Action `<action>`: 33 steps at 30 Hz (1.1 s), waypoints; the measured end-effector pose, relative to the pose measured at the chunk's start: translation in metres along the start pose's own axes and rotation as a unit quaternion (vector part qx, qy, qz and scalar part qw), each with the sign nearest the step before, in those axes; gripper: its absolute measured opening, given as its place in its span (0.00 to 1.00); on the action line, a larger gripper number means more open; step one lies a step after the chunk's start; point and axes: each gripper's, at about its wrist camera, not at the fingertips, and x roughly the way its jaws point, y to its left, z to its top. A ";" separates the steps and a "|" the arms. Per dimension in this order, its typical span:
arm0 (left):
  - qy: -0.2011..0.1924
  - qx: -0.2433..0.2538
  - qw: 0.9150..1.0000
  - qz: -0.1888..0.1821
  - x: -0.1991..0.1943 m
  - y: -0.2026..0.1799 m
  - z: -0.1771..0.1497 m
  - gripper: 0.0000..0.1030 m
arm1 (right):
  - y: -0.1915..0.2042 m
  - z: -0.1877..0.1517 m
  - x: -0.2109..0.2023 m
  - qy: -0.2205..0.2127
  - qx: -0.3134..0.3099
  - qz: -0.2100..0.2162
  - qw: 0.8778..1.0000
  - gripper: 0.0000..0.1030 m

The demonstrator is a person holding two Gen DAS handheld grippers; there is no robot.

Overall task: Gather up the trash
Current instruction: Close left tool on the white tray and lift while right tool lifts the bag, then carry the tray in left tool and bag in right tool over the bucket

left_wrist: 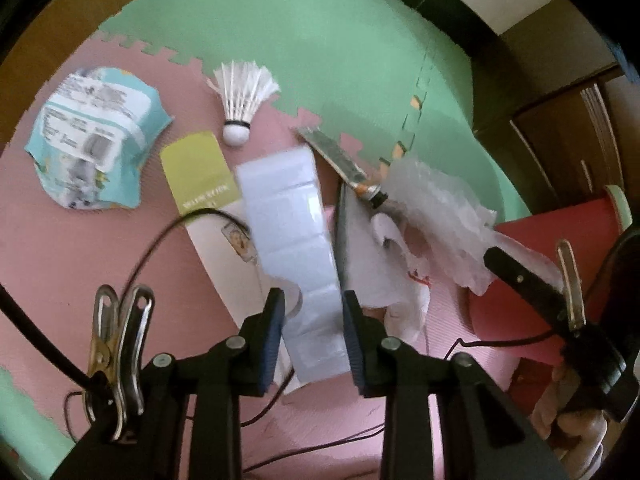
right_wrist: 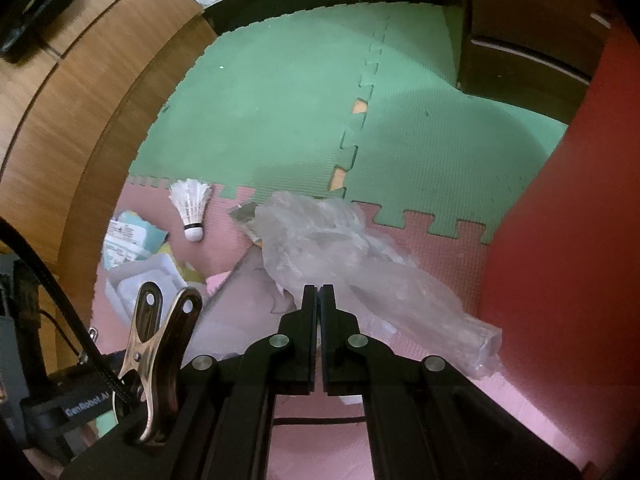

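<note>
Between the narrowed pads of the left gripper [left_wrist: 314,336], a long white strip of backing paper [left_wrist: 296,248], apparently pinched at both edges and hanging clear of the pink and green foam mat [left_wrist: 320,52]. Just beyond that gripper, on the mat: a white card, a yellow-green card [left_wrist: 198,172] and a squeezed tube [left_wrist: 344,162]. Farther out, a shuttlecock [left_wrist: 242,100]; well off to the left, a torn teal wrapper [left_wrist: 96,136].

Right gripper [right_wrist: 319,300] clamped shut, jaws meeting, on crumpled clear plastic film [right_wrist: 352,260] that trails ahead and to its right. Close on that side, a red bin [right_wrist: 560,260], mouth not clearly seen.

Judged early to midway: two pieces gripped, neither yet dropped in the bin; cards, tube, wrapper and shuttlecock left to gather. Contents of the bin impossible to tell.
</note>
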 end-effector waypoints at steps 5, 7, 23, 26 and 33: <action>-0.006 0.009 1.000 -0.004 -0.025 0.001 0.001 0.27 | 0.008 -0.002 -0.019 -0.003 0.002 0.011 1.000 0.02; -0.007 0.013 1.000 -0.004 -0.034 -0.002 0.003 0.23 | 0.012 -0.003 -0.028 -0.005 0.003 0.017 1.000 0.02; -0.009 0.067 0.998 -0.011 -0.103 -0.027 0.006 0.10 | 0.029 -0.009 -0.108 -0.009 0.012 0.054 0.998 0.02; -0.013 0.080 0.997 -0.014 -0.118 -0.039 0.007 0.10 | 0.029 -0.011 -0.125 -0.013 0.018 0.060 0.998 0.02; -0.020 0.125 0.992 -0.023 -0.150 -0.081 0.004 0.10 | 0.025 -0.015 -0.168 -0.024 0.032 0.076 0.996 0.02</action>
